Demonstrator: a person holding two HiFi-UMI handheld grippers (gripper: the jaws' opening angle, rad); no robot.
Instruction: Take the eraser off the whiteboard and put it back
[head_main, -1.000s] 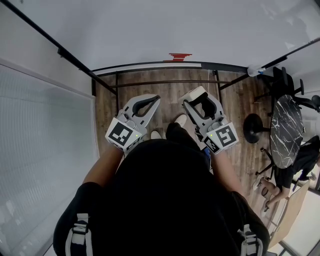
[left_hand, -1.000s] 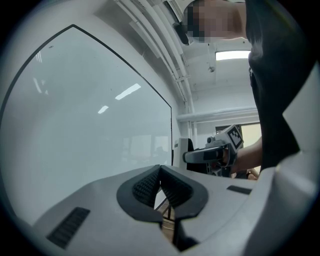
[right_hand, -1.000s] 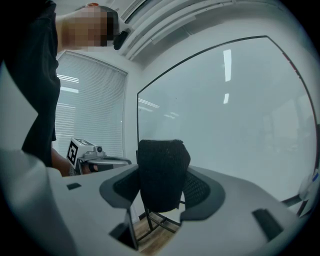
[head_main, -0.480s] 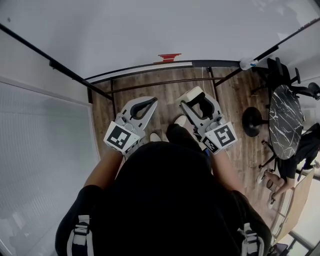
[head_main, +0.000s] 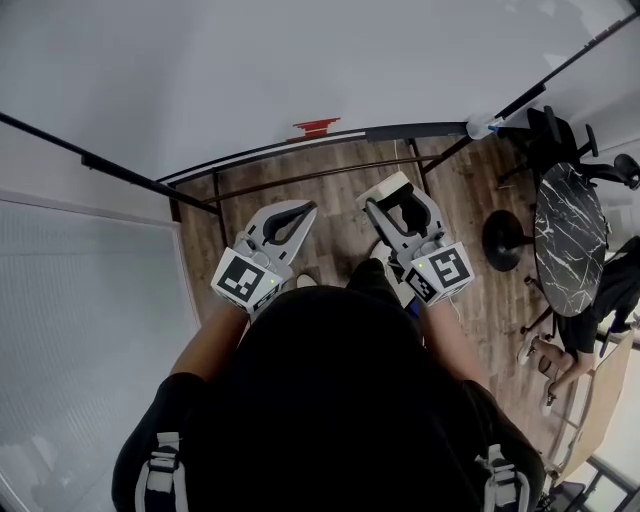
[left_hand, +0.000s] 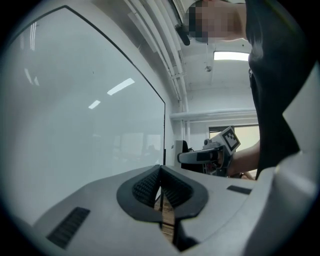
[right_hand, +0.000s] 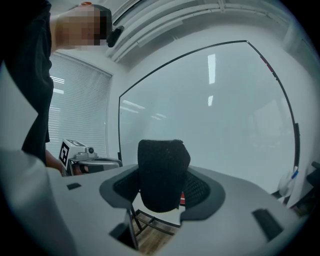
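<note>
**You:** Where is the eraser (right_hand: 161, 172)?

**Helper:** It is in your right gripper (head_main: 398, 200). The 2 jaws stand wide apart and press on its 2 sides. In the right gripper view, its dark fuzzy side faces the camera and it stands up tall. In the head view, you see its white back.

**You:** Does it touch the board (head_main: 300, 60)?

**Helper:** No, it is off the board. You hold it up in the air in front of the board, over the wood floor (head_main: 330, 190).

**You:** And my left gripper (left_hand: 160, 186)?

**Helper:** Its 2 jaws are closed tight on each other, and nothing is in it. It points toward the board too. It is just beside your right gripper, and the 2 do not touch.

**You:** What else is there?

**Helper:** A red thing (head_main: 315, 128) sits at the bottom edge of the board. It is ahead of your 2 grippers, about between them. The board is white with a thin black rim. A dark table (head_main: 565, 250) stands well off on your right, and a person (head_main: 585, 335) sits by it. The right gripper view shows blinds (right_hand: 80, 100) on your left.
</note>
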